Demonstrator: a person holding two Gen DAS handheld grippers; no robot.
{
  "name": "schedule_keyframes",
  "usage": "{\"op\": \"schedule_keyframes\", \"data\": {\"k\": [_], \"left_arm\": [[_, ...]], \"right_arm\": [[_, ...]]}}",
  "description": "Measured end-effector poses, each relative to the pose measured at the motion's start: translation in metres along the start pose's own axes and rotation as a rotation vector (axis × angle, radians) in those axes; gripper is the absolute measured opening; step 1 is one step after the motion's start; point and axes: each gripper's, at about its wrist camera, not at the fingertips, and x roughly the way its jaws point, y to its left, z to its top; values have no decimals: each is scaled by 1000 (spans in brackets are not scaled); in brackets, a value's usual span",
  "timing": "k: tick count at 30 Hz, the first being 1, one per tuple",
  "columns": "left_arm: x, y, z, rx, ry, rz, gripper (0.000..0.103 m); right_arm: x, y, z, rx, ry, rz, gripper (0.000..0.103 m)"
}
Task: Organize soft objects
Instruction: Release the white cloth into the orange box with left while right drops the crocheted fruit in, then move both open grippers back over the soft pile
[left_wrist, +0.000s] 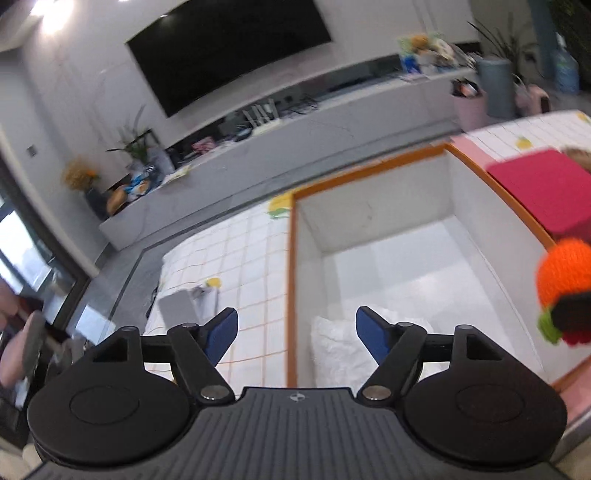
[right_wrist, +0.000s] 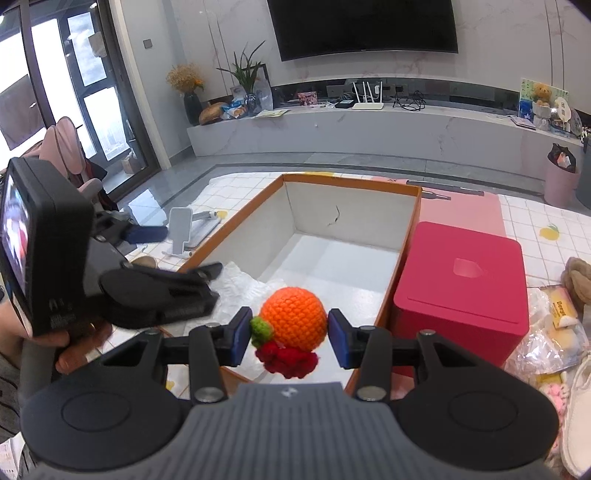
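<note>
An orange crocheted ball (right_wrist: 293, 319) with a green leaf and red tassel sits between the pads of my right gripper (right_wrist: 290, 336), held above the near end of the orange-rimmed white box (right_wrist: 413, 221). It also shows at the right edge of the left wrist view (left_wrist: 563, 275). A white soft bundle (left_wrist: 340, 350) lies on the box floor at its near end; it also shows in the right wrist view (right_wrist: 236, 282). My left gripper (left_wrist: 297, 332) is open and empty, over the box's left rim (left_wrist: 291, 277); its body shows in the right wrist view (right_wrist: 155, 291).
A pink-red box (right_wrist: 461, 280) stands right of the white box. Plastic bags, a yellow packet (right_wrist: 561, 310) and a white shoe (right_wrist: 576, 406) lie at the right. A grey phone stand (right_wrist: 181, 229) is on the tiled cloth at the left.
</note>
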Motion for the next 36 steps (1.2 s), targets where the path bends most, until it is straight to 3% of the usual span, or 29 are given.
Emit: {"op": "schedule_keyframes", "data": {"k": [3,6,10,12,16,21,26,30,33,36], "left_arm": [[-14,11,6,-71,-13,18,86],[-27,14,16,-127,13,102,86],[-46,21,26,-296,31,49,87],[-53,19,23,-361,43,93,87],[-62,3,20,-293,16,217,87],[-54,5,6,-281,-91,115,86],[-35,10,-1,-229,-74,123,85],[-33,15,-9,-257,-43,61,85],[-35,22,-13,-298,-34,40,85],[-37,27,-16,-323,-31,40,86]], "right_arm": [[2,-2,0,4,12,13,45],[6,-2,5,1,31,23,44],[12,3,9,-30,61,-8,44],[16,5,10,-40,86,-20,44],[27,7,12,-97,155,-72,44],[49,5,14,-118,247,-102,44],[71,28,14,-240,370,-176,44],[79,40,20,-303,449,-218,49],[78,42,25,-297,451,-223,59],[72,44,27,-289,429,-225,63]]}}
